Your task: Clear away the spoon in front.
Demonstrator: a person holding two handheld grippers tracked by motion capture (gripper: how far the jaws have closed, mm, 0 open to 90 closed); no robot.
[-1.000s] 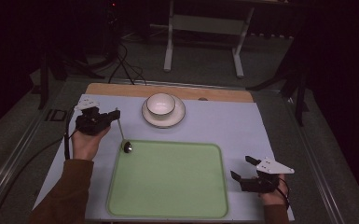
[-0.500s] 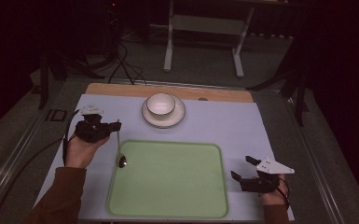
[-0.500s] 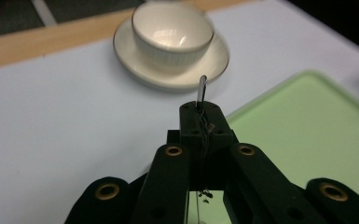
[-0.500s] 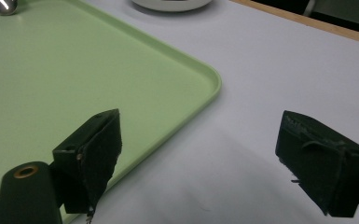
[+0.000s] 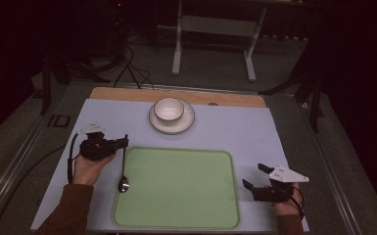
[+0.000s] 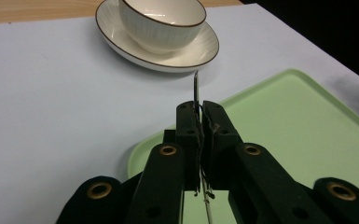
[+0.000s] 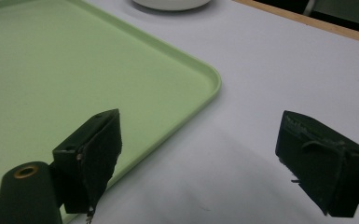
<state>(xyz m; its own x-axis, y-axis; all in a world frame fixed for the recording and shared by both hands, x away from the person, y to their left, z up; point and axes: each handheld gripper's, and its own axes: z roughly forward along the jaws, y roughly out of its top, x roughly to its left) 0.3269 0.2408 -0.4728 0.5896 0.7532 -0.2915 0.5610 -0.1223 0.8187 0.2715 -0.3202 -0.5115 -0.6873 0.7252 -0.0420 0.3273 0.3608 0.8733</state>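
Spoon (image 5: 123,169) | your left claw (image 5: 122,142) pinches its handle, jaws just easing, bowl-end down by tray (image 5: 176,223) | right claw (image 5: 254,177) spread, idle on worktop (image 5: 235,127)

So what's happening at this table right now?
A person's left gripper pinches a spoon by its handle, bowl end hanging down at the left edge of the green tray. Its jaws have just been opening slightly. The right gripper rests open beside the tray. A bowl sits on a saucer behind.
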